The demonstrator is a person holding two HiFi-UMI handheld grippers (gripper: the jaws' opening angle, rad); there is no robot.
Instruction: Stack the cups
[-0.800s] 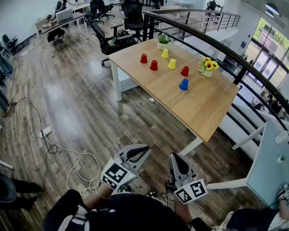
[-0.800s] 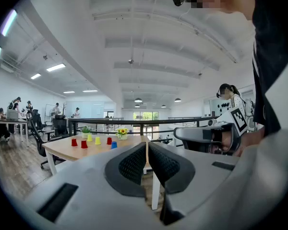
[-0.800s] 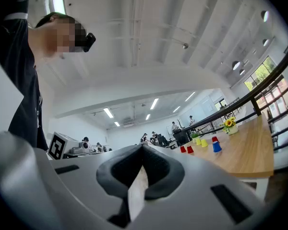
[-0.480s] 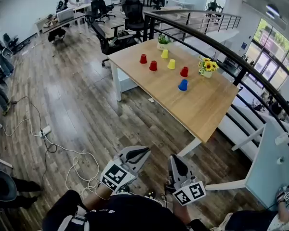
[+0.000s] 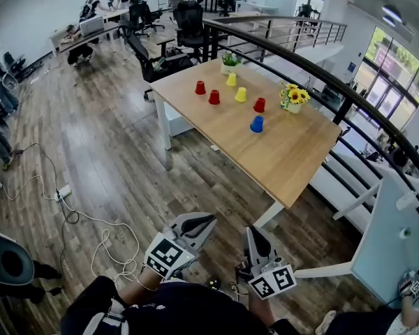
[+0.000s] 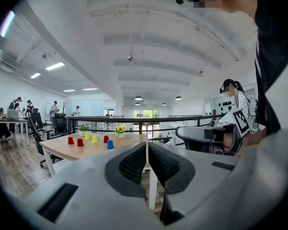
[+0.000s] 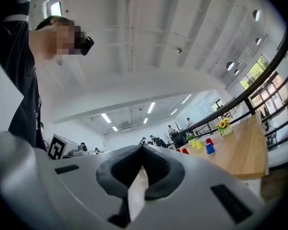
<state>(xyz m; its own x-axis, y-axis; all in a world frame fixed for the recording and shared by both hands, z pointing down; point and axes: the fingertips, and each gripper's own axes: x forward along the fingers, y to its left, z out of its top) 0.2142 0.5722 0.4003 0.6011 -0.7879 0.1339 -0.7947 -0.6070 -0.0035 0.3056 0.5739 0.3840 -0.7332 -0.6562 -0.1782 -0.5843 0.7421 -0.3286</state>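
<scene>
- The left gripper [image 5: 204, 223] is held low at the near edge, well apart from the table [image 5: 286, 155]. Its jaws are pressed together with nothing between them.
- The right gripper [image 5: 254, 232], just beside it, is likewise closed and empty.
- On the table's far part, three red cups [image 5: 214, 97], two yellow cups [image 5: 241, 94] and a blue cup [image 5: 256, 123] stand apart, unstacked.
- A sunflower pot [image 5: 293, 98] sits to their right.

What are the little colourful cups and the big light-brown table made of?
The little colourful cups look like plastic: plain, bright red, yellow and blue, though too far off to be sure. The big light-brown table top looks like wood or wood-look laminate, smooth, with faint grain.
</scene>
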